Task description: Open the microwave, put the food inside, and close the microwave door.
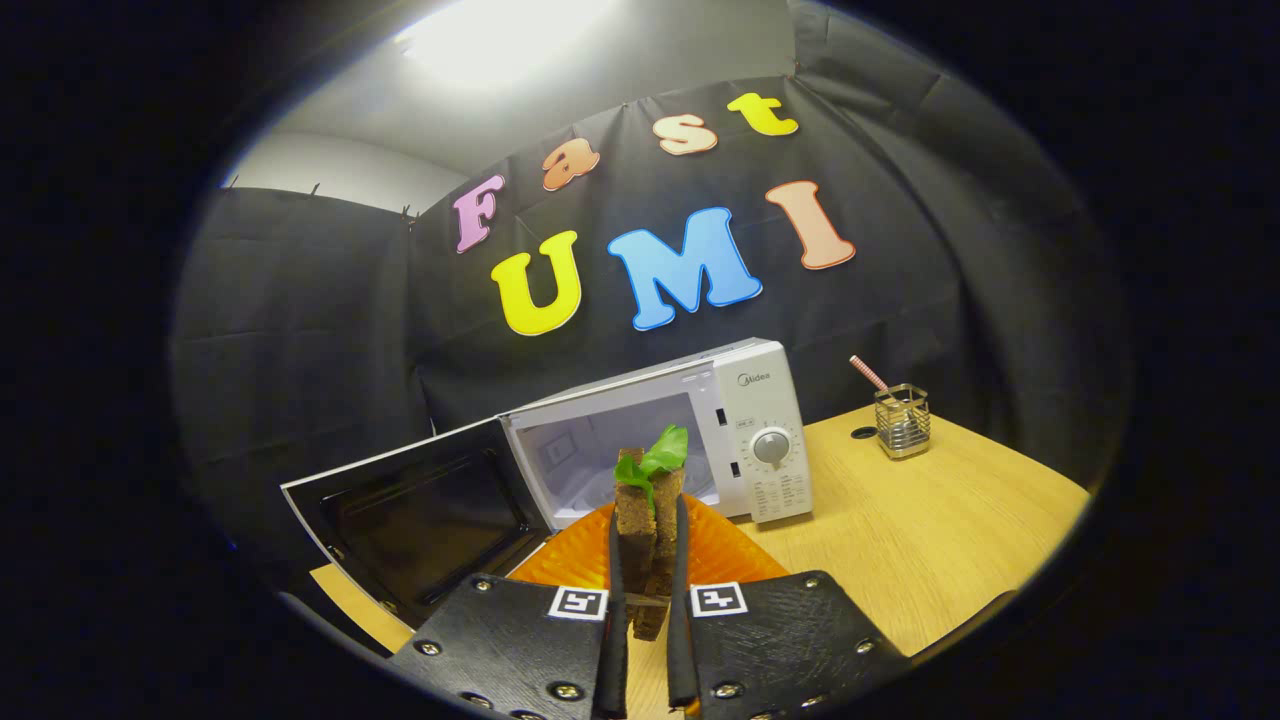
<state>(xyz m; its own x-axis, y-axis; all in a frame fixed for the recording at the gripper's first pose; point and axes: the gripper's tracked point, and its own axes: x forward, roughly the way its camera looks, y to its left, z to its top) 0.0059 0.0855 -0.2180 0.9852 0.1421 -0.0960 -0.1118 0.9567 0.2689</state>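
Note:
My gripper is shut on a brown sandwich with a green leaf sticking out of its top. The sandwich stands upright between the fingers, held above an orange plate on the wooden table. Just beyond the plate stands the white microwave. Its door is swung wide open to the left, and the pale cavity shows behind the sandwich. A round dial sits on the microwave's control panel at the right.
A small wire-mesh holder with a striped straw stands on the table to the right of the microwave. The open door reaches out over the table's left front part. Black cloth walls close the booth behind.

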